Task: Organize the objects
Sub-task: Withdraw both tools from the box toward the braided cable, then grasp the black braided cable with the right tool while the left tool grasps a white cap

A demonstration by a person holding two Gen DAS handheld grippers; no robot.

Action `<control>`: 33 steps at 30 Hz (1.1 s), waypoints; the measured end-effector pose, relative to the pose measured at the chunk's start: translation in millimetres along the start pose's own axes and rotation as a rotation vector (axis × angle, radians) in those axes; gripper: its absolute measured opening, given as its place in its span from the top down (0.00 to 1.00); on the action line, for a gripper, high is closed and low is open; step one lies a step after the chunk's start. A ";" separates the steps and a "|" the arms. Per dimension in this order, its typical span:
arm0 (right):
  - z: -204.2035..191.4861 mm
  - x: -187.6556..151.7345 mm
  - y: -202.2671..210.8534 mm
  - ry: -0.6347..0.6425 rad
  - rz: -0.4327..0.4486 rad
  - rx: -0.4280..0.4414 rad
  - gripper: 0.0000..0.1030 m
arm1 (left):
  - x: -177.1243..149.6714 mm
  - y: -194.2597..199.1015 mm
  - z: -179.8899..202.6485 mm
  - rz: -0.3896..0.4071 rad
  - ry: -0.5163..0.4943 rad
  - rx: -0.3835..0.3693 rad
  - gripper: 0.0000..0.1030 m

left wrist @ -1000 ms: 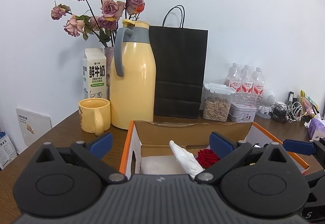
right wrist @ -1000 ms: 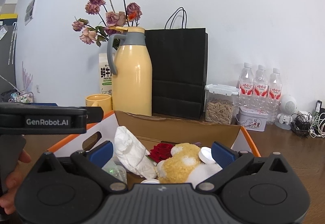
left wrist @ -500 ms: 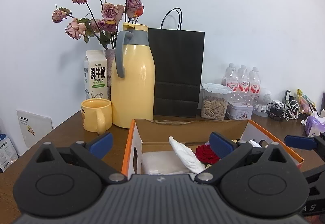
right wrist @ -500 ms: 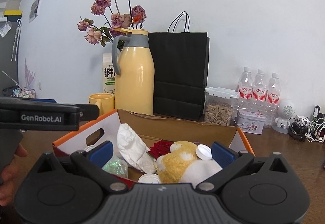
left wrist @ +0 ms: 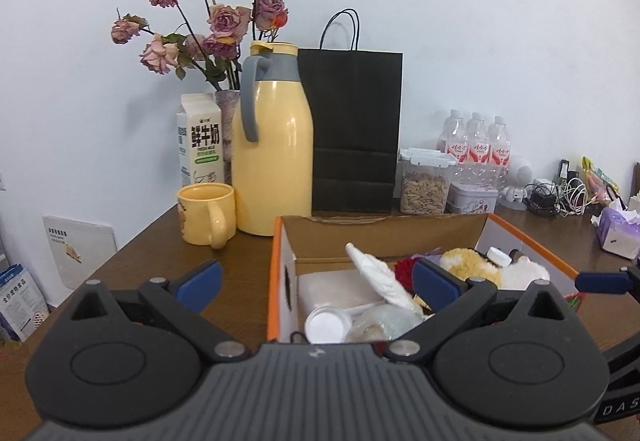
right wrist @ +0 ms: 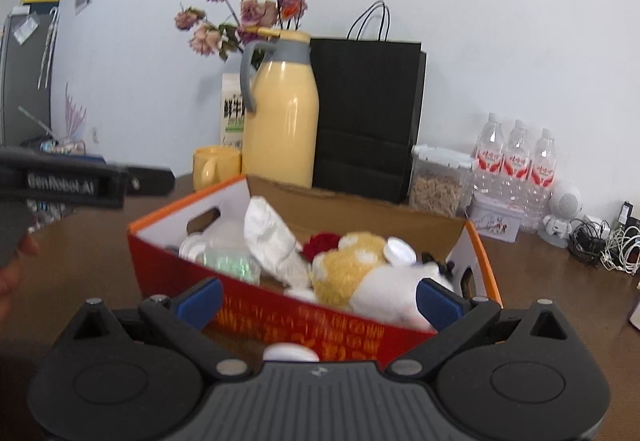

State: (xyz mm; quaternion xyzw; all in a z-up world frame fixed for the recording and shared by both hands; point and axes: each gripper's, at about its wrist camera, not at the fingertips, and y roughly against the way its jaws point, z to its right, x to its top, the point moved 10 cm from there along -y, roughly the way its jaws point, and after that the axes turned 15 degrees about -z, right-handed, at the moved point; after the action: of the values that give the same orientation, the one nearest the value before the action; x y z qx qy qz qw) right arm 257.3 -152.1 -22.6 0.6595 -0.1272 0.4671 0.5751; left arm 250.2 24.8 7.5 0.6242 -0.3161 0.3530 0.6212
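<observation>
Grippers hover wide open and empty at the near edge of an orange cardboard box (right wrist: pixel 312 321) crammed with soft odds and ends, on a dark wooden counter (left wrist: pixel 132 261). Seen from the right wrist view, the right gripper (right wrist: pixel 318 301) frames the box's glossy printed front wall at lower centre, its blue-padded fingers (right wrist: pixel 200 299) spread to either side and touching nothing. In the left wrist view the left gripper (left wrist: pixel 316 281) sits just as open over the box's left end.

Inside lie a fluffy yellow-and-white plush toy (right wrist: pixel 360 273), a crumpled white paper wrap (right wrist: pixel 272 237) standing at a slant, a red fabric rose (right wrist: pixel 320 243) and a clear plastic bottle with a white cap (left wrist: pixel 328 325), packed touching one another. At upper centre of both frames stand a smooth yellow thermos jug (left wrist: pixel 274 157), a matt black paper bag (left wrist: pixel 356 129) and dried roses.

Judging by the task, the step in hand is choosing the first item to lift out. Done well, it would mean coming down over one piece only, closing on the plush toy's bulk or the bottle's rigid neck rather than on loose paper, which could crush or slip. A small white round object (right wrist: pixel 290 353) lies just before the box, too hidden to identify.
</observation>
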 end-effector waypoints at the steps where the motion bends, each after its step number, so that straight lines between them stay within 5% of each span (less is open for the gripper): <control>1: -0.5 -4.4 -0.5 0.003 -0.012 -0.001 0.00 | -1.4 1.6 -1.5 -0.003 0.003 0.003 0.00; 18: -3.0 -56.7 2.8 -0.047 -0.122 0.008 0.00 | -36.1 29.8 -10.5 -0.079 0.014 0.020 0.00; 33: -13.8 -60.0 -30.4 -0.074 -0.232 0.099 0.00 | -63.2 37.9 -19.0 -0.151 0.023 0.037 0.00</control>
State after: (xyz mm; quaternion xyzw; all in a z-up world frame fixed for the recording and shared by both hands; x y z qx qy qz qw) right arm 240.3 -152.8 -89.1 0.7140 -0.0480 0.3784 0.5871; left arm 183.0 39.9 -24.7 0.6536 -0.2545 0.3180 0.6379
